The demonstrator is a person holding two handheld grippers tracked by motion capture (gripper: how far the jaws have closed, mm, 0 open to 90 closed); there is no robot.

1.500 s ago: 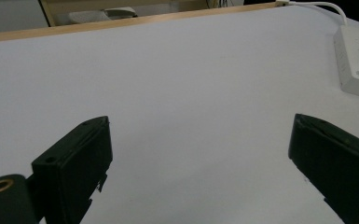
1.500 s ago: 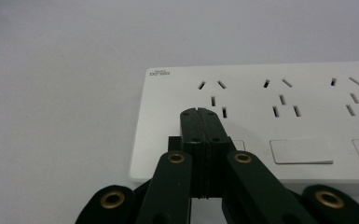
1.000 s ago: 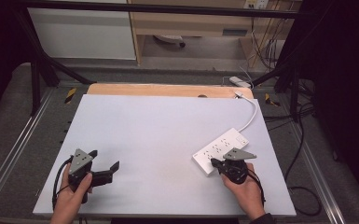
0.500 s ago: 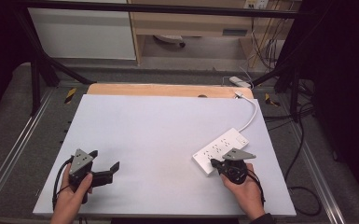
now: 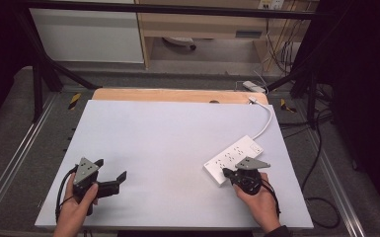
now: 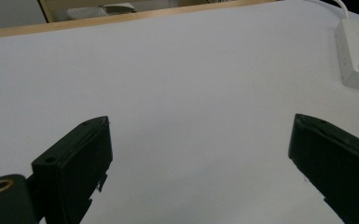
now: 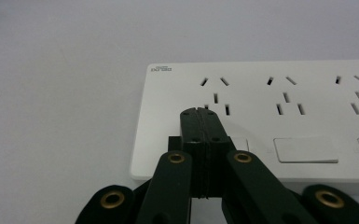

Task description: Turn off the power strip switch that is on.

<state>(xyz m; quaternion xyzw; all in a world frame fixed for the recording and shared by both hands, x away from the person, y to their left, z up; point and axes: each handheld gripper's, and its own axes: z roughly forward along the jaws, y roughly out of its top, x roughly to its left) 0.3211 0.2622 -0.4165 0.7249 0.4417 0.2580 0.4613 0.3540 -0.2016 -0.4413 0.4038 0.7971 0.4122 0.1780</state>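
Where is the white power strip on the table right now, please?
In the high view, the power strip lies slanted on the table's right side, its near end just in front of the right hand-held gripper, whose shut jaws sit over that end.

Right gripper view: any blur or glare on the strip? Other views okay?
Right gripper view: power strip sharp, sockets legible, no glare; shut right tongs slightly soft up close. Left gripper view: open left tongs blurred, table evenly lit. High view: table bright, surroundings dark.
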